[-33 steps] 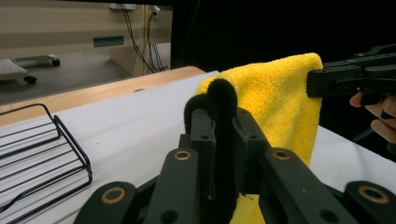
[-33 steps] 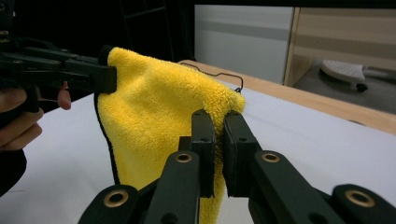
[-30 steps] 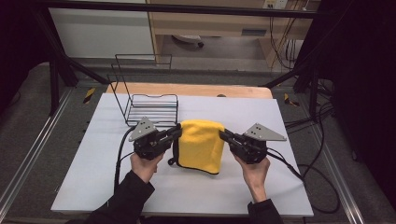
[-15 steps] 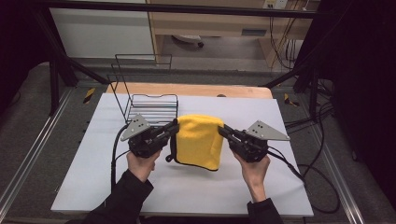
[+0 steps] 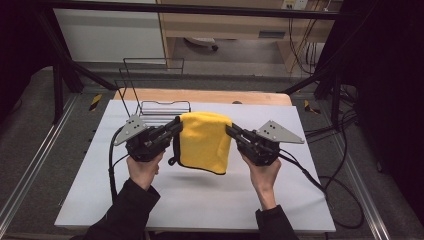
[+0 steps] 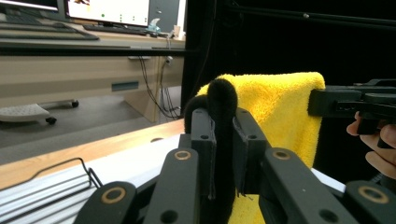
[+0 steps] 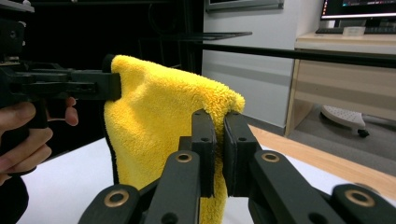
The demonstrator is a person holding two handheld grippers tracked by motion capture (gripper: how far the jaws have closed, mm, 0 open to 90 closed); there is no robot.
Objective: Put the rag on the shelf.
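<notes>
A yellow towel [image 5: 205,141] with a black edge hangs folded in the air above the white table [image 5: 200,195], stretched between both grippers. My left gripper [image 5: 176,125] is shut on the towel's top left corner; in the left gripper view the black hem [image 6: 222,100] sticks up from between the pressed jaws, with the yellow towel [image 6: 280,109] beyond. My right gripper [image 5: 229,129] is shut on the top right corner; in the right gripper view the yellow towel [image 7: 159,116] runs from its jaws across to the other gripper [image 7: 70,84].
A black wire rack [image 5: 150,102] stands on the table's far left, just behind the left gripper. A wooden strip [image 5: 205,96] edges the far side. Cables [image 5: 320,180] trail off to the right. A shadow lies on the table under the towel.
Both grippers have risen with the towel, lifting it off the table so that it hangs free; they have also shifted a little toward the far side.
</notes>
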